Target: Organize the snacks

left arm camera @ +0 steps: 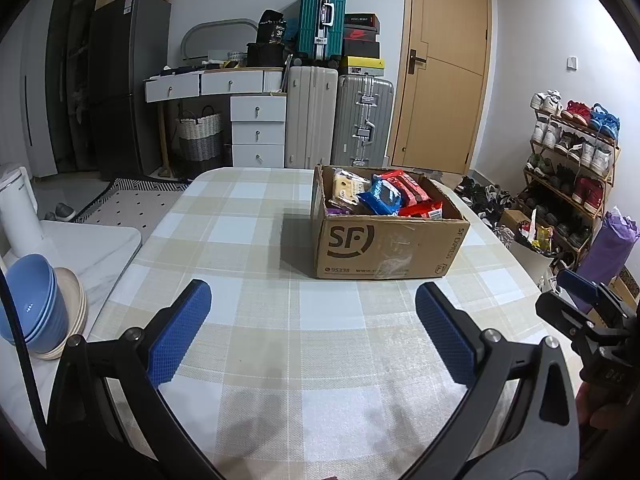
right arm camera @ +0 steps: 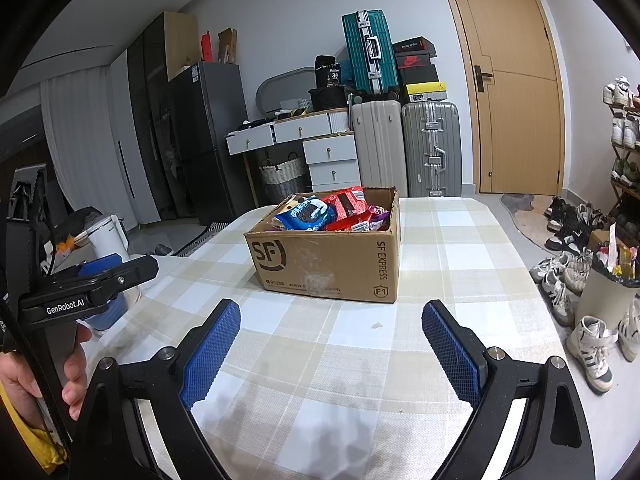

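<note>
Blue-padded fingers (left arm camera: 182,330) of the left gripper (left arm camera: 313,330) and right gripper (right arm camera: 331,354) are hovering spread wide and empty over the checked worktop (left arm camera: 256,320). Snack packets (right arm camera: 306,213) are sitting heaped in a cardboard box (right arm camera: 328,258) toward the worktop's far edge. Likely light, crinkly and slippery, they are probably best pinched across a flat face.

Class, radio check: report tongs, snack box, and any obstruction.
Left tongs open, empty; right tongs open, empty. Brown cardboard box of snack packets on checked tablecloth, untouched. Path clear.
</note>
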The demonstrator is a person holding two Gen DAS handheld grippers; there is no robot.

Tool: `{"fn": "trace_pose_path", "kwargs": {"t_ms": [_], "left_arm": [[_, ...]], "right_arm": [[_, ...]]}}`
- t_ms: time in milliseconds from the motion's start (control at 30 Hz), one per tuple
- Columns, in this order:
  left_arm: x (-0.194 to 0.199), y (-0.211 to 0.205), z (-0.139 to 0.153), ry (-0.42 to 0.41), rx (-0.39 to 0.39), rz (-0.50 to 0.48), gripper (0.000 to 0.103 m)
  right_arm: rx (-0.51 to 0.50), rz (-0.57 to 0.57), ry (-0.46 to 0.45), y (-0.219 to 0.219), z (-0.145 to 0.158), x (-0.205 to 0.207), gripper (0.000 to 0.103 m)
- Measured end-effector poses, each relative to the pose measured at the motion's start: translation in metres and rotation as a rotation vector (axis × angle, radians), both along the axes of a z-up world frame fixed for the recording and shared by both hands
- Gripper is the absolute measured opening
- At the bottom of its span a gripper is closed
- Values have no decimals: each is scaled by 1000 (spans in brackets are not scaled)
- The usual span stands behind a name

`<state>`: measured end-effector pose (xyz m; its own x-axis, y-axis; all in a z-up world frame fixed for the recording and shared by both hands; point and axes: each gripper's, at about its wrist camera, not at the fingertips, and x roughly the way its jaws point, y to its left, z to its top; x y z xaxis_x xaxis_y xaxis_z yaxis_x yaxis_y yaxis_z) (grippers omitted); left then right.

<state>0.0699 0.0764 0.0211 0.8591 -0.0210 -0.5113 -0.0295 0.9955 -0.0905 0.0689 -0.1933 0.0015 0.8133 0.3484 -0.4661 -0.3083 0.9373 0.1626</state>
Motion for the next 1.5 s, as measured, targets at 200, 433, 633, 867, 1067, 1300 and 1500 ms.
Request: {"fn": "trace_pose_path", "kwargs": {"t_ms": [200, 433, 633, 867, 1067, 1300, 1500], "left_arm": [[0, 0, 0, 0, 1, 0, 102], [-1, 0, 2, -5, 7, -3, 102], [-1, 0, 1, -6, 8, 0, 102], [-1, -1, 4, -4, 14, -5, 102], [-1, 0, 4, -9, 9, -8, 102], [0, 1, 2, -2, 21, 27, 102], [1, -2, 1, -11, 28, 26, 102]], "right_arm": [[1, -1, 0, 1, 0, 0, 94], [2, 0, 7, -1, 0, 0, 94], [-2, 3, 8, -1, -1, 0, 94], [-1, 3, 7, -1, -1, 0, 94], [-3, 3, 8, -1, -1, 0, 94], [-2, 4, 9, -1, -2, 0, 94], [-2, 4, 10, 0, -2, 0, 94]]}}
